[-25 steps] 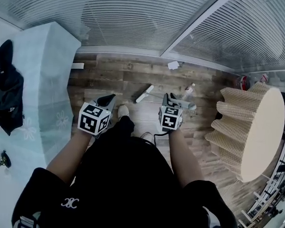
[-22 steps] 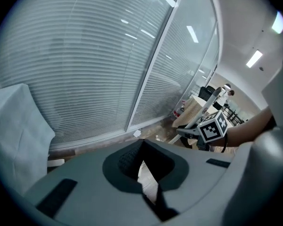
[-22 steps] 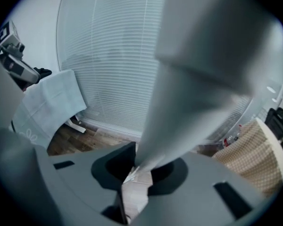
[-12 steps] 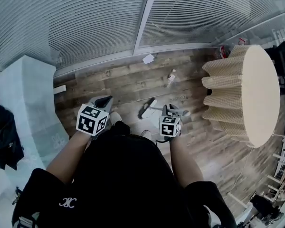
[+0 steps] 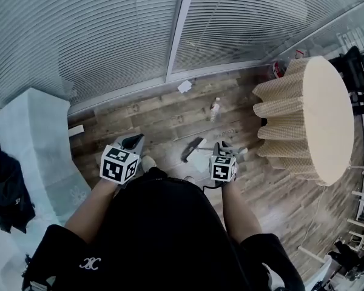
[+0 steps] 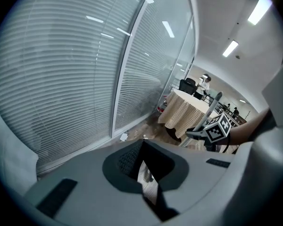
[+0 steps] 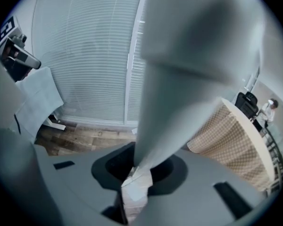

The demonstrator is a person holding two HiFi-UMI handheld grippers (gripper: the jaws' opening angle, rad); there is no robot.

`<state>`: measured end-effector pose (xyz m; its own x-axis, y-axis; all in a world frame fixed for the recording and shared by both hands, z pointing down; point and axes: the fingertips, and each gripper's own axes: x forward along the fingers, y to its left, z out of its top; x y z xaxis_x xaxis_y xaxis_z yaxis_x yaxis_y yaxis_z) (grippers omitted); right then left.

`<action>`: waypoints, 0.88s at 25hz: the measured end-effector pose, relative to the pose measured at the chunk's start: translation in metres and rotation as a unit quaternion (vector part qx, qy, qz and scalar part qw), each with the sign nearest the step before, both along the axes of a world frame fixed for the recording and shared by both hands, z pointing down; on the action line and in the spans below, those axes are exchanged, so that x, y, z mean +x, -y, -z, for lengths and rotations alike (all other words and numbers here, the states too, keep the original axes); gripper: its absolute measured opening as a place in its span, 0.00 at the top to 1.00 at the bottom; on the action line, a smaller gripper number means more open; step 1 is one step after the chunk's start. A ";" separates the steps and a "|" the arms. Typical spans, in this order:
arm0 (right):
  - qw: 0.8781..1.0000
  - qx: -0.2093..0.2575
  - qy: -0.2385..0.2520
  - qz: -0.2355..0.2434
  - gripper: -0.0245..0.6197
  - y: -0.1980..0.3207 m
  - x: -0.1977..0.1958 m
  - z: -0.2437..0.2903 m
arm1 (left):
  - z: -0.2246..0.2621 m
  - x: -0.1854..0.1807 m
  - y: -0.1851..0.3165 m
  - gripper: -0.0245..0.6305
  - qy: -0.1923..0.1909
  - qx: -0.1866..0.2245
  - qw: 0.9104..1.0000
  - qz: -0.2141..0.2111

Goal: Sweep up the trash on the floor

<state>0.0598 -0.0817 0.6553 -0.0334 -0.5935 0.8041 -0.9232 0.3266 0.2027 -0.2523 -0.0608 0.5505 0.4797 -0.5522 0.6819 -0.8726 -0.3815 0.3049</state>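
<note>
Grey jaws of the right gripper are clenched on the broom handle, a thick pale grey pole that rises from between them and fills the middle of the right gripper view. In the head view this gripper is just beside the round worktop, on the person's side of its tan checked cloth. The handle slants down away from the worktop to the broom head, a dark bar on the wood floor.

The left gripper is released. Its dark-padded jaws stand a little apart, and only a strip of floor shows in the gap. It is well apart from the worktop, beyond the right gripper.

The trash lies on the floor between the worktop and the wall of white blinds. A clear plastic bottle lies near the worktop's cloth, farther from the person than the broom head. A crumpled white paper is farther from the worktop, close to the foot of the blinds. Something red, too small to tell what, sits just beside the worktop's edge by the blinds.

A pale block stands well apart from the worktop, past the left gripper. A dark garment lies on its outer side.
</note>
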 end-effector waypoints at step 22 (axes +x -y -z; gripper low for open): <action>0.990 0.112 0.068 0.046 0.84 0.252 -0.127 0.075 | 0.047 -0.079 0.163 0.97 0.034 0.055 0.998 -0.014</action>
